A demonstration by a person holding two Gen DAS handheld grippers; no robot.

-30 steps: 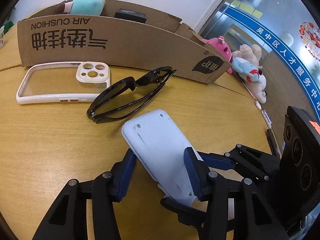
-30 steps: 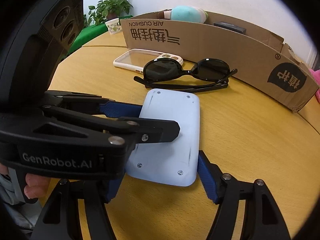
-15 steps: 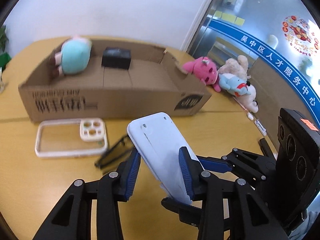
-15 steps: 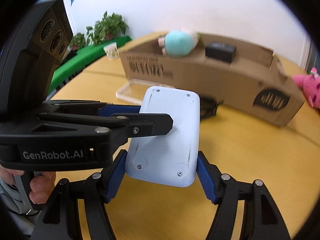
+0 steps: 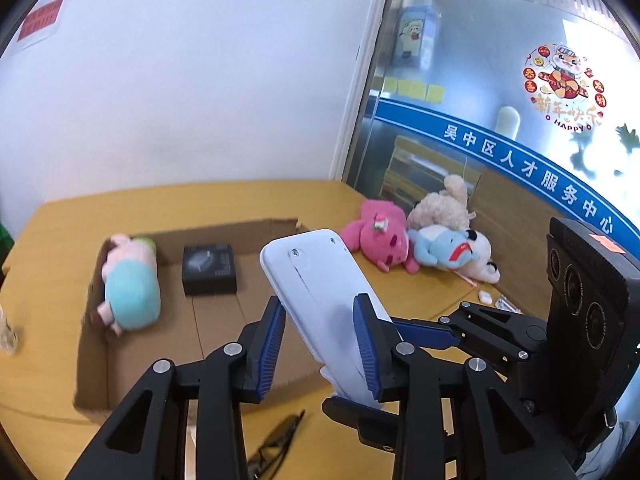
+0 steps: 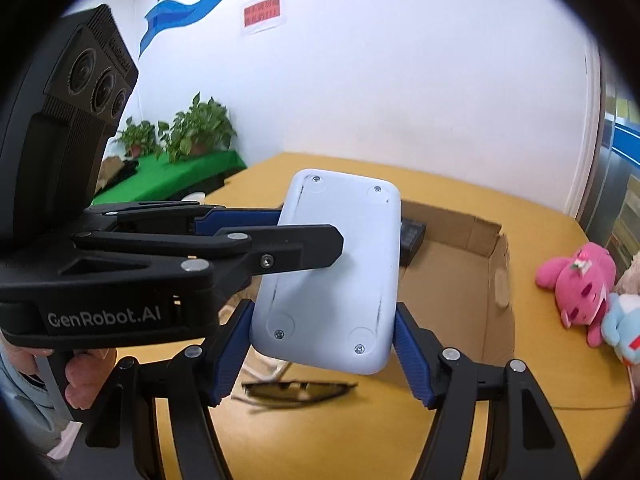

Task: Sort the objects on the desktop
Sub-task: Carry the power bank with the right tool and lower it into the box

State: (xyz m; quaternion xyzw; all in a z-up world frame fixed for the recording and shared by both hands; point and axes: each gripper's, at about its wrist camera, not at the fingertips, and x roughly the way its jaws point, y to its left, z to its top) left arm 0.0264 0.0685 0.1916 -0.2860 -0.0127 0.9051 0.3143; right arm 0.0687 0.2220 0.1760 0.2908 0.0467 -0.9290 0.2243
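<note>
A white flat device (image 5: 320, 296) with screws in its back is held in the air by both grippers, above the cardboard box (image 5: 100, 368). My left gripper (image 5: 320, 344) is shut on its long sides. My right gripper (image 6: 324, 356) is shut on its lower end (image 6: 332, 280). The box holds a teal and pink plush (image 5: 130, 292) and a small black box (image 5: 209, 268). Black sunglasses (image 6: 296, 392) lie on the wooden table (image 6: 572, 248) below the device, in front of the box.
Pink, beige and blue plush toys (image 5: 424, 236) lie on the table right of the box. Potted plants (image 6: 184, 128) stand on a green surface at the far left. A white wall and a glass partition stand behind the table.
Both grippers have lifted the white device from the table and carried it up and forward, over the cardboard box. The sunglasses and phone case stayed on the table below.
</note>
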